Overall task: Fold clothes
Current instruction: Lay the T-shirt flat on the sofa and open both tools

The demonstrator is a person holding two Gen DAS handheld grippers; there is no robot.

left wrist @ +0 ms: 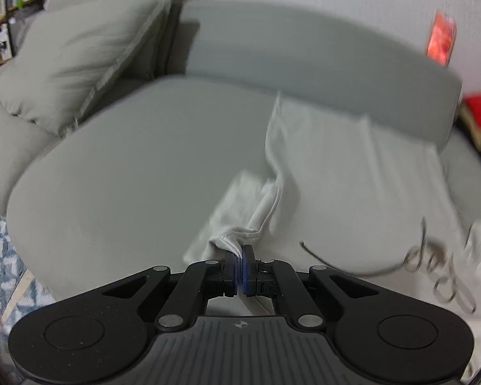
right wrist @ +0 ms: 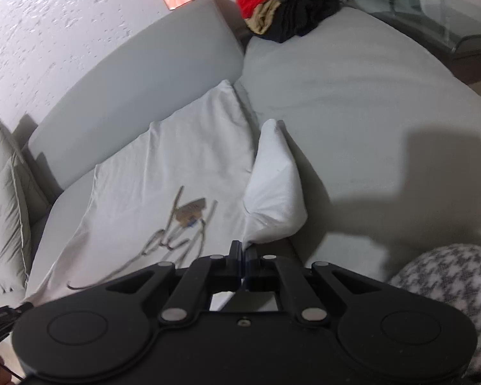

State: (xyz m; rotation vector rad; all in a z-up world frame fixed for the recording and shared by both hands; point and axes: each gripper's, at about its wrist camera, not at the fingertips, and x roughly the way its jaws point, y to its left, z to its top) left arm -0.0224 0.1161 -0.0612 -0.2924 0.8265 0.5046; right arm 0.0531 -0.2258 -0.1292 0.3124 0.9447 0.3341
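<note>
The white shirt (right wrist: 176, 166) lies spread on the grey sofa (right wrist: 352, 102), light, limp and prone to bunching, so the hemmed sleeve edges look best to grip, where the left gripper (left wrist: 239, 252) and right gripper (right wrist: 242, 248) each pinch a sleeve.

No text, brand or number can be read in either view. The white garment (right wrist: 163, 173) carries a looping script-like line print (right wrist: 173, 240), perhaps lettering, but blur and the fisheye warp leave it illegible. A small tan patch or tag (right wrist: 190, 211) lies beside it, its markings too small to make out.
</note>
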